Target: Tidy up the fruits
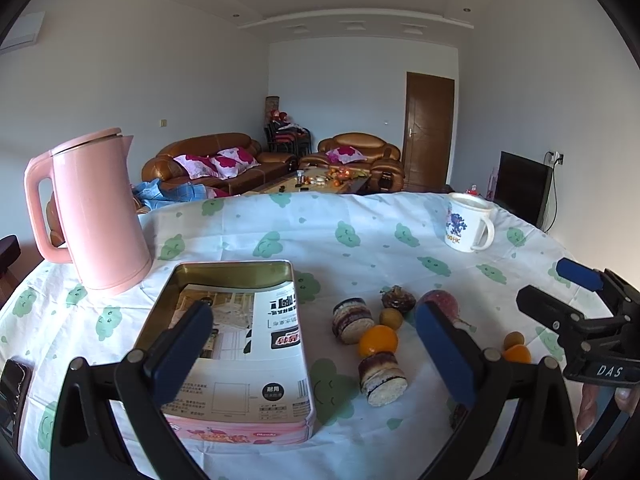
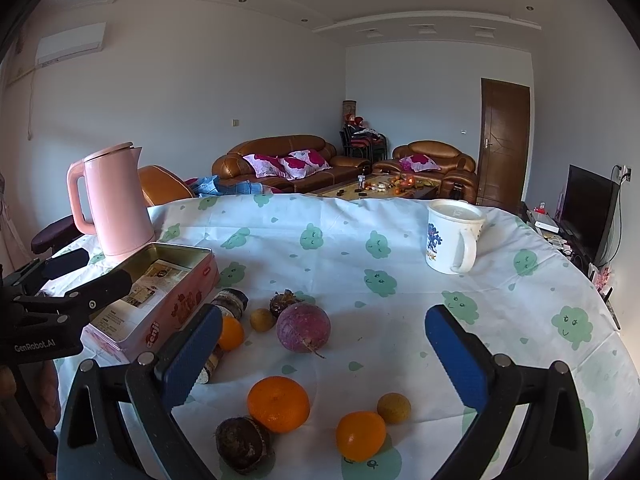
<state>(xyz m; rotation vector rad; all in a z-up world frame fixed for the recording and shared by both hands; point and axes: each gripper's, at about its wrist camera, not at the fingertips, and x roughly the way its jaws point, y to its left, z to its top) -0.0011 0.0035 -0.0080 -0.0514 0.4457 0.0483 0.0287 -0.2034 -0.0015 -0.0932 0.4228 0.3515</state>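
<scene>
An open pink tin box (image 1: 224, 340) lined with printed paper sits at the table's left; it also shows in the right wrist view (image 2: 160, 304). Oranges (image 2: 278, 403) (image 2: 360, 435), small yellow-brown fruits (image 2: 394, 408) (image 2: 262, 319), a purple round fruit (image 2: 303, 327) and dark brown fruits (image 2: 244, 444) (image 2: 284, 302) lie on the cloth. An orange (image 1: 378, 341) lies between two layered cakes (image 1: 352, 320) (image 1: 383, 378). My left gripper (image 1: 316, 356) is open, above the box's right edge and the cakes. My right gripper (image 2: 324, 356) is open and empty above the near fruits.
A pink kettle (image 1: 94, 212) stands behind the box at the left. A white mug (image 1: 468, 222) stands at the far right of the table. The table (image 2: 360, 232) wears a white cloth with green prints. A dark phone (image 1: 12, 384) lies at the left edge.
</scene>
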